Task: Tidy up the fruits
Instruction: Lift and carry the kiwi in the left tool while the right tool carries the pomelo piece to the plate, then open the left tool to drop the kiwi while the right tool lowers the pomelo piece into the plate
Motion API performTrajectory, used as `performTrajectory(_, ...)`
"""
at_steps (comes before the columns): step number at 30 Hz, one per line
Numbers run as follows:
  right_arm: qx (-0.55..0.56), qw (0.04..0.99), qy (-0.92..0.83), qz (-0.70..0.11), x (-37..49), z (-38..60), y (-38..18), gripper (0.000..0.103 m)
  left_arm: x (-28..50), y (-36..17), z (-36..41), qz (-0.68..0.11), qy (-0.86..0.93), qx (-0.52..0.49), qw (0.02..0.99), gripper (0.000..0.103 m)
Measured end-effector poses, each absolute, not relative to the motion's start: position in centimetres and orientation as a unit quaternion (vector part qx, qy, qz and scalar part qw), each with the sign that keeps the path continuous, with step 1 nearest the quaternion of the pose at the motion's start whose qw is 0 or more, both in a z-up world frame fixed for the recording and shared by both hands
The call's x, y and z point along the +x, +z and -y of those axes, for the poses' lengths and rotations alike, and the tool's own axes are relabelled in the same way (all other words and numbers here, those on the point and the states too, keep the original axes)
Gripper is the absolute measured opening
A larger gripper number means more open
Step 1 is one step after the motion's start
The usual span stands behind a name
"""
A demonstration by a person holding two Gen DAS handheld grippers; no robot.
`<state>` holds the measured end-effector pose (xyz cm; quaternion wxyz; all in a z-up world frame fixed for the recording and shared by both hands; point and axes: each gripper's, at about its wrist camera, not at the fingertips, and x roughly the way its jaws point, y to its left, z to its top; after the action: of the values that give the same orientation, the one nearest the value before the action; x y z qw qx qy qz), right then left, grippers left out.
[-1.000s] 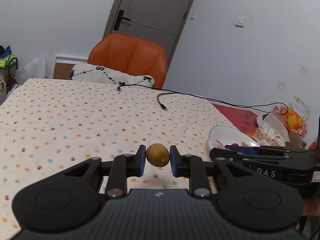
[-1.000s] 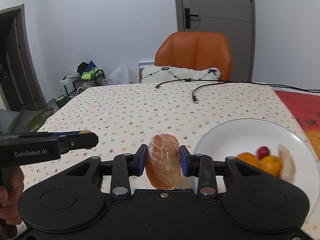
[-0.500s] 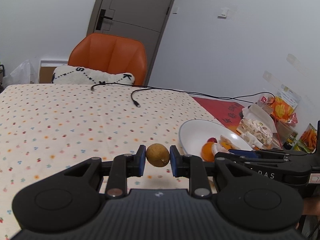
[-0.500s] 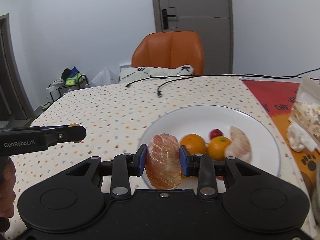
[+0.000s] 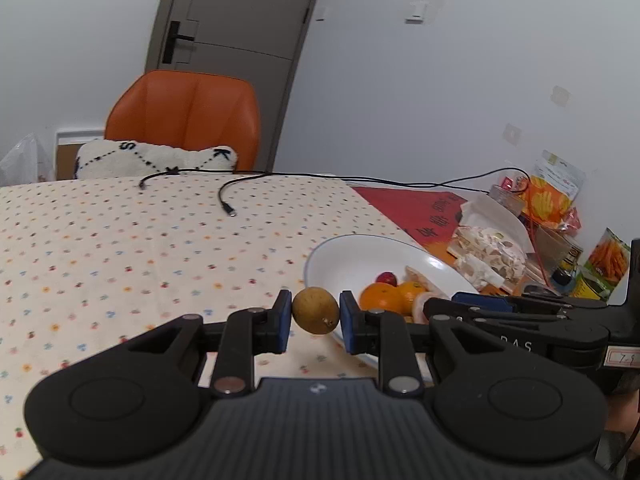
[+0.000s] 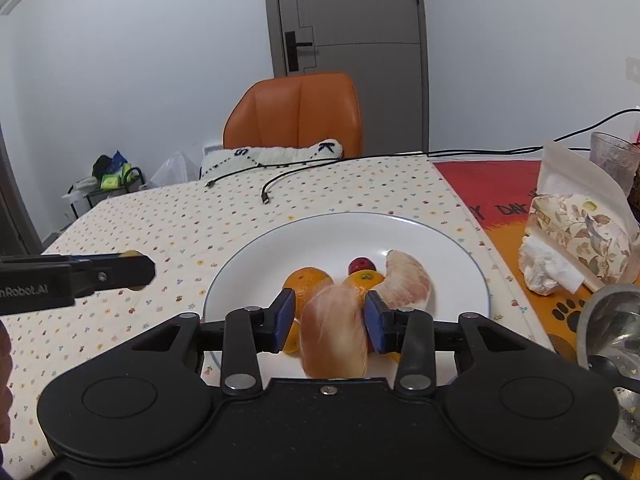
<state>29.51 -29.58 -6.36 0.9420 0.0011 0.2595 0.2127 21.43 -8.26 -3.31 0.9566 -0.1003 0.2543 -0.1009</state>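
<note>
My left gripper [image 5: 315,312] is shut on a small round brown fruit [image 5: 315,311], held just left of the white plate [image 5: 344,256]. In the right wrist view this gripper [image 6: 136,267] hangs left of the plate [image 6: 360,236]. My right gripper [image 6: 330,316] sits over the plate's near edge, its jaws slightly parted. A peeled pink pomelo segment [image 6: 334,336] shows blurred and low between them, with a gap at the left pad. On the plate lie two oranges [image 6: 308,280], a small red fruit [image 6: 361,265] and another pomelo segment [image 6: 404,278].
The table has a dotted cloth [image 5: 120,248] and a red mat [image 6: 492,184] on the right. Snack bags [image 6: 580,232], a glass [image 6: 612,160] and a clear container [image 6: 612,328] crowd the right side. Black cables [image 6: 276,188] lie at the far edge, with an orange chair [image 6: 296,112] behind.
Both grippers moved right, toward and over the plate. The right jaws widened a little and the pomelo segment, firmly held before, now slips down blurred. The left still holds the brown fruit.
</note>
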Motion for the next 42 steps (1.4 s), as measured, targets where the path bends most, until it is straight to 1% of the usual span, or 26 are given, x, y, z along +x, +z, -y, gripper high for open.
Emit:
performTrajectory(15,0.03,0.949,0.191,-0.25,28.8,33.6,-6.1,0.04,24.1,-4.0,11.7,-0.263,-0.125,-0.093,0.952,0.024)
performTrajectory(23,0.045,0.949,0.182,-0.252,28.8,34.7,-6.3,0.043,25.3,-4.4,13.0,-0.277,-0.126,-0.095,0.948,0.024)
performTrajectory(24,0.046,0.949,0.182,-0.252,28.8,34.8,-6.4,0.044,25.3,-4.4,13.2,-0.278,-0.122,-0.093,0.948,0.025)
performTrajectory(25,0.046,0.949,0.182,-0.251,28.8,34.8,-6.4,0.045,25.3,-4.3,13.2,-0.277,-0.117,-0.09,0.949,0.028)
performTrajectory(28,0.049,0.949,0.185,-0.251,28.7,34.6,-6.5,0.046,25.1,-4.2,13.2,-0.278,-0.114,-0.084,0.95,0.03)
performTrajectory(33,0.053,0.947,0.19,-0.252,28.6,34.1,-6.4,0.046,24.5,-4.0,12.2,-0.281,-0.102,-0.088,0.95,0.033)
performTrajectory(35,0.051,0.947,0.194,-0.25,28.3,33.8,-6.3,0.046,24.1,-3.8,12.0,-0.281,-0.098,-0.087,0.951,0.036)
performTrajectory(37,0.051,0.947,0.196,-0.249,28.1,33.5,-6.1,0.047,23.6,-3.7,11.7,-0.28,-0.096,-0.084,0.951,0.046)
performTrajectory(38,0.051,0.947,0.197,-0.248,27.9,33.4,-6.0,0.048,23.4,-3.6,11.6,-0.28,-0.095,-0.083,0.952,0.049)
performTrajectory(40,0.051,0.947,0.198,-0.246,27.6,33.1,-5.8,0.051,22.9,-3.4,11.3,-0.282,-0.091,-0.081,0.952,0.058)
performTrajectory(41,0.051,0.947,0.199,-0.245,27.5,33.0,-5.7,0.052,22.7,-3.2,11.2,-0.283,-0.09,-0.08,0.952,0.06)
performTrajectory(42,0.051,0.947,0.201,-0.245,27.3,32.8,-5.6,0.052,22.5,-3.0,11.1,-0.283,-0.088,-0.079,0.952,0.064)
